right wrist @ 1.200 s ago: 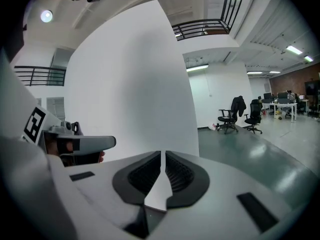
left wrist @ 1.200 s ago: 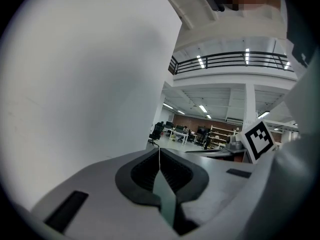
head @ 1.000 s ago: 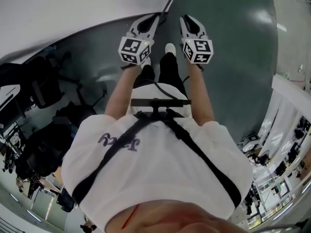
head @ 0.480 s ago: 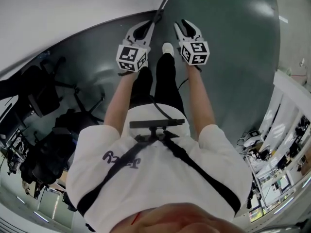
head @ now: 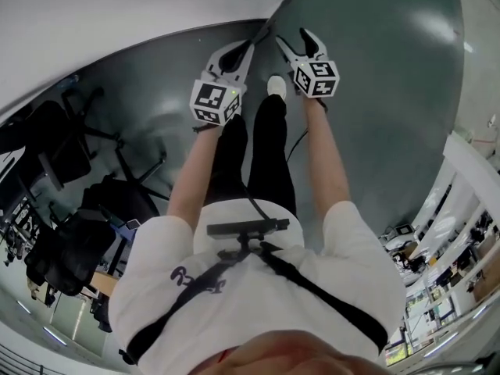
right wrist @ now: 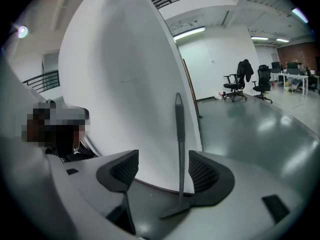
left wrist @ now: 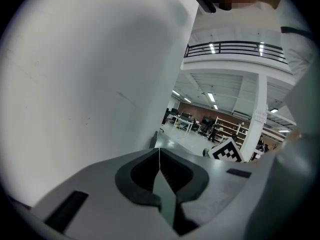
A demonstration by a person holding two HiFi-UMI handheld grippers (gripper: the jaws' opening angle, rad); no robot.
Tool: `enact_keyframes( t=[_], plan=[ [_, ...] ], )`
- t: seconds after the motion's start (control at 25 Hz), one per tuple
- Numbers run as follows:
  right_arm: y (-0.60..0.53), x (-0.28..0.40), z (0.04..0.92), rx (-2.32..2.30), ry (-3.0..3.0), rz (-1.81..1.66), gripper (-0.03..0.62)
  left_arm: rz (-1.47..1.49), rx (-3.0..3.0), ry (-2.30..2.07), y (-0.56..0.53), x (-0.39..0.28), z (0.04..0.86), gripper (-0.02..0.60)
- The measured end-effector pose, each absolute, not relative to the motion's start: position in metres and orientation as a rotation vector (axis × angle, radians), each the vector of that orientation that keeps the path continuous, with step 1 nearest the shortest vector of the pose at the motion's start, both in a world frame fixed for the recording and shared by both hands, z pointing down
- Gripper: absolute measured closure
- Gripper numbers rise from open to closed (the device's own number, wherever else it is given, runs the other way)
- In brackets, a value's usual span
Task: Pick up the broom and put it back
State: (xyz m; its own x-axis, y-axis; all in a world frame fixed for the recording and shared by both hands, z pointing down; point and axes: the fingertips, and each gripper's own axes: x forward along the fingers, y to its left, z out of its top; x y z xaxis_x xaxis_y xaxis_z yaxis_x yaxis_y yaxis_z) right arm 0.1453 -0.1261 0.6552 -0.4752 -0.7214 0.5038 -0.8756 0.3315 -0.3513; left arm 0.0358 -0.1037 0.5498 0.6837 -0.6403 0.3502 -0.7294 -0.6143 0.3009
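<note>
L gripper point(left wrist: 159, 156): fingers pressed together, clamped on the broom point(right wrist: 179, 134) by its handle, which runs out past the fingertips toward the white wall point(head: 117, 14). R gripper point(right wrist: 162, 160): fingers wide apart, gripping nothing. In its view the handle stands upright betw. the 2 fingers, nearer the R one; contact unclear. L fingers sit just beside R fingers, over green floor point(head: 375, 92).
</note>
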Motion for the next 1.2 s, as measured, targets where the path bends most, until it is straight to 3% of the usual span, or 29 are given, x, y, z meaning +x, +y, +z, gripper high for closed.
enact_keyframes(
  t=[0.32, 0.8, 1.2],
  plan=[
    [-0.166, 0.134, 0.729, 1.469, -2.341, 0.937, 0.301, 0.298, 2.408, -1.124, -0.117, 0.019, 0.604, 0.569],
    [-0.209, 0.122, 0.763, 1.52, -2.353, 0.949, 0.304, 0.316, 2.374, -1.15, -0.112, 0.009, 0.632, 0.569],
    [-0.218, 0.112, 0.769, 1.545, -2.35, 0.934, 0.449, 0.33, 2.377, -1.15, -0.099, 0.006, 0.632, 0.569]
  ],
)
